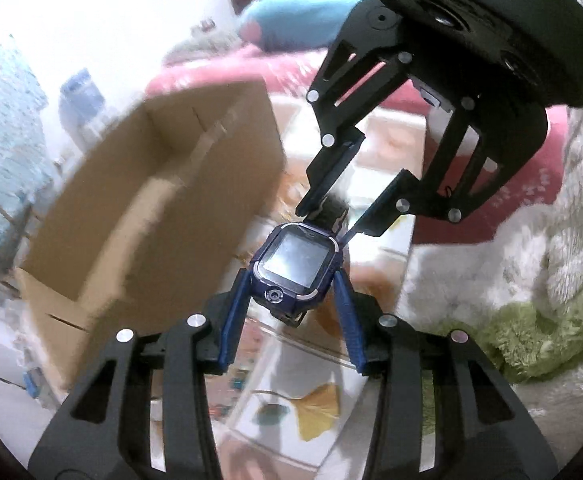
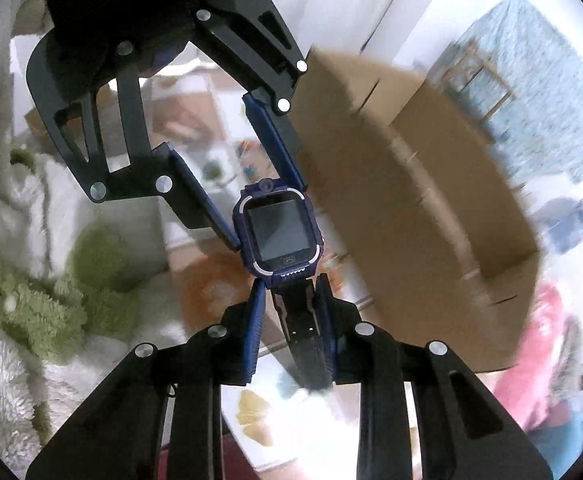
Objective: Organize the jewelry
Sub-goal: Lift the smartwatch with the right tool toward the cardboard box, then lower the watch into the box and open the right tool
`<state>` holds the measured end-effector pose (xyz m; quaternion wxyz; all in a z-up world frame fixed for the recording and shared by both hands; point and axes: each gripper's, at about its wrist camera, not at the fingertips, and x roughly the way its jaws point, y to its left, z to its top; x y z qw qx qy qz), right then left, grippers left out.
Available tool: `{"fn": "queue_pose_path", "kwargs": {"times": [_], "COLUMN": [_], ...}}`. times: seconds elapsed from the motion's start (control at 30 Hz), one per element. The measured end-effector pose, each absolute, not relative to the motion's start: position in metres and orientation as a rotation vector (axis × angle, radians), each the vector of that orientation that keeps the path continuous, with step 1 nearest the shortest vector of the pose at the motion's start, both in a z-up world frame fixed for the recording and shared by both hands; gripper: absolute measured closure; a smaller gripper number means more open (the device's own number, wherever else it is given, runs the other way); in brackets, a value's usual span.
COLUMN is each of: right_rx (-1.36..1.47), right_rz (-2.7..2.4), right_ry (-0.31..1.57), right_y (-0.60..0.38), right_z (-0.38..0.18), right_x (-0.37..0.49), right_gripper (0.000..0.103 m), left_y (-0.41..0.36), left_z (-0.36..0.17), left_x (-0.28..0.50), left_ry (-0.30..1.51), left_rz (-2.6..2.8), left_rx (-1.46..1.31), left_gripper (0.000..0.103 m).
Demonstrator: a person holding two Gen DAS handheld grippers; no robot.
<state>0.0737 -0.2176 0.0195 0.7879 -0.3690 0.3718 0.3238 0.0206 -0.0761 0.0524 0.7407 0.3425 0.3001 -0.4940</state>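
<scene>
The smartwatch (image 1: pixel 293 262) is held in mid-air between both grippers: its case is clamped by the left gripper (image 1: pixel 293 280), its strap (trailing along the long axis) by the right gripper (image 2: pixel 291 308). A cardboard box (image 1: pixel 163 200) lies just beside.

tongs (image 1: pixel 293 276): black frames | silver screws | ribbed blue pads (image 2: pixel 257 312)

The cardboard box (image 1: pixel 151 200) is smeared by motion blur, its edges soft in both views; the printed sheets (image 1: pixel 307 396) beneath are too blurred to read; the watch (image 2: pixel 279 232) hides part of its strap (image 2: pixel 305 340) between the right gripper's (image 2: pixel 291 292) fingers; the left gripper's (image 1: pixel 293 280) bases are cut off by the lower edge.
</scene>
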Motion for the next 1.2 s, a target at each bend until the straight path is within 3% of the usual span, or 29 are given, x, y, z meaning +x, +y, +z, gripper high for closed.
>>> {"fn": "queue_pose_path", "kwargs": {"times": [0.27,0.5,0.9,1.03,1.13,1.17,1.2], "right_rx": [-0.921,-1.020,-1.003,-1.120,-1.137,-1.118,-1.116], "right_rz": [0.595,0.588,0.752,0.712,0.660,0.660,0.660], "right_ry": [0.541,0.446,0.651,0.804,0.835,0.851,0.871], "right_y": [-0.203,-0.190,-0.164,-0.166,-0.176,-0.179,-0.183], "right_z": [0.101,0.122,0.054,-0.001,-0.006,-0.002,0.000], "right_x": [0.060,0.098,0.227,0.257,0.262,0.262,0.261], "right_gripper": [0.078,0.078,0.080,0.081,0.081,0.089,0.090], "left_y": [-0.055,-0.055,-0.047,-0.025,-0.005,0.003,0.008], "left_z": [0.133,0.149,0.071,0.074,0.090,0.095,0.098], "left_x": [0.017,0.061,0.175,0.186,0.177,0.172,0.169], "left_ry": [0.390,0.324,0.588,0.623,0.622,0.619,0.613], "left_rz": [-0.930,-0.792,-0.730,-0.688,-0.662,-0.658,-0.658], "left_rx": [0.823,0.888,0.813,0.713,0.594,0.550,0.523], "left_gripper": [0.062,0.061,0.061,0.061,0.061,0.060,0.060]}}
